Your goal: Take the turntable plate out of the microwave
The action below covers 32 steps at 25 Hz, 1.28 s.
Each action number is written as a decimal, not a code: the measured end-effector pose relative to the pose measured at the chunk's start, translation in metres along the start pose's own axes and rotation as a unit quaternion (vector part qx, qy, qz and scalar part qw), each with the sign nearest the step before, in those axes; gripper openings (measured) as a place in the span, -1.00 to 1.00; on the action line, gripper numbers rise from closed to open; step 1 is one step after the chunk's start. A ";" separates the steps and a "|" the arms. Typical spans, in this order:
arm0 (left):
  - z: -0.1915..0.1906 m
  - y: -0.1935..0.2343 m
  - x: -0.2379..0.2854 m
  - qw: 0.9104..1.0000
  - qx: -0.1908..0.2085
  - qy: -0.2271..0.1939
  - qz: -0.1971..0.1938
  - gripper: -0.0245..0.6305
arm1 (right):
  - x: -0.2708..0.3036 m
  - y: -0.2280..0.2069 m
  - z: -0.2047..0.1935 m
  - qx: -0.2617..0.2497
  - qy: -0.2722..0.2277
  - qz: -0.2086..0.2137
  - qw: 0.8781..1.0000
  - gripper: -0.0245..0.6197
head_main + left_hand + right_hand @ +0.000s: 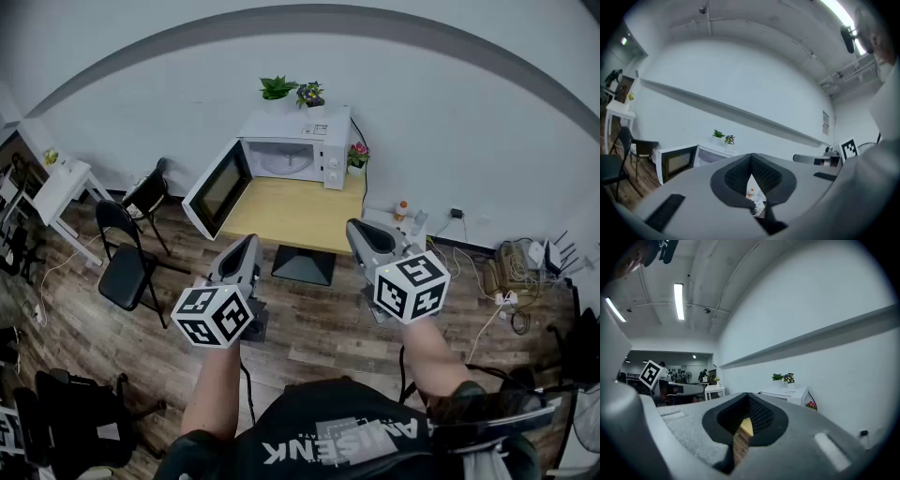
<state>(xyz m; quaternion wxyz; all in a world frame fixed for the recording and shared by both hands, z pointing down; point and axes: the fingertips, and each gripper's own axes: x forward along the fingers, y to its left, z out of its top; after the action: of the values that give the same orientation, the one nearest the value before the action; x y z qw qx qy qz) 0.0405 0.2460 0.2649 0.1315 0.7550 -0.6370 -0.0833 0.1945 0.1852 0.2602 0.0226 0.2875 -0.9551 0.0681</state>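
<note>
The white microwave [298, 148] stands at the back of a wooden table [295, 216] with its door [217, 191] swung open to the left. Inside it lies the pale turntable plate [287, 165]. Both grippers are held level in front of the person, well short of the table. My left gripper [246, 247] and my right gripper [358, 231] are shut with nothing in them. The left gripper view shows the shut left gripper [751, 156] and the microwave [682, 159] far off at the left. In the right gripper view the shut right gripper [747, 397] sits left of the microwave [785, 393].
Two potted plants [278, 89] stand on top of the microwave and a small flower pot [357, 157] stands beside it. Black folding chairs [127, 270] and a white side table [66, 184] are at the left. Cables and a power strip [509, 297] lie on the floor at the right.
</note>
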 end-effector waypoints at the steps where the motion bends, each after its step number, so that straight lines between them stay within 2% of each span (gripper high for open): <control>1: 0.001 -0.001 0.000 1.000 -0.004 0.001 -0.005 -0.92 | 0.001 0.001 0.000 0.001 0.000 0.001 1.000 -0.91; 4: 0.002 -0.001 -0.001 1.000 -0.003 0.004 -0.012 -0.92 | 0.002 0.004 0.001 -0.001 0.002 0.003 1.000 -0.91; 9: 0.003 0.008 -0.002 1.000 0.018 0.011 0.000 -0.92 | 0.007 0.003 0.003 0.002 -0.003 -0.008 1.000 -0.91; 13: 0.004 0.017 -0.005 1.000 0.001 0.011 0.000 -0.92 | 0.011 0.007 0.004 0.008 -0.010 -0.005 1.000 -0.91; 17: 0.009 0.024 -0.007 1.000 0.014 0.000 0.000 -0.92 | 0.015 0.010 0.003 0.012 -0.011 -0.014 1.000 -0.91; 20: 0.013 0.024 -0.005 1.000 0.027 -0.003 -0.009 -0.92 | 0.020 0.012 0.002 0.011 -0.007 -0.016 1.000 -0.91; 28: 0.004 0.032 -0.005 0.997 0.067 0.021 -0.034 -0.92 | 0.033 0.026 -0.002 0.008 -0.004 -0.022 1.000 -0.91; 32: 0.005 0.047 -0.011 0.997 0.060 0.009 -0.037 -0.92 | 0.038 0.038 -0.009 0.002 -0.002 -0.035 0.999 -0.91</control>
<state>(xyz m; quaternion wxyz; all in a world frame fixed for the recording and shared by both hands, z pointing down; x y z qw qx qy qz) -0.0069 0.2496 0.2742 0.0885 0.7856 -0.6109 -0.0428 0.1420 0.1968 0.2675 0.0220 0.3211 -0.9443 0.0688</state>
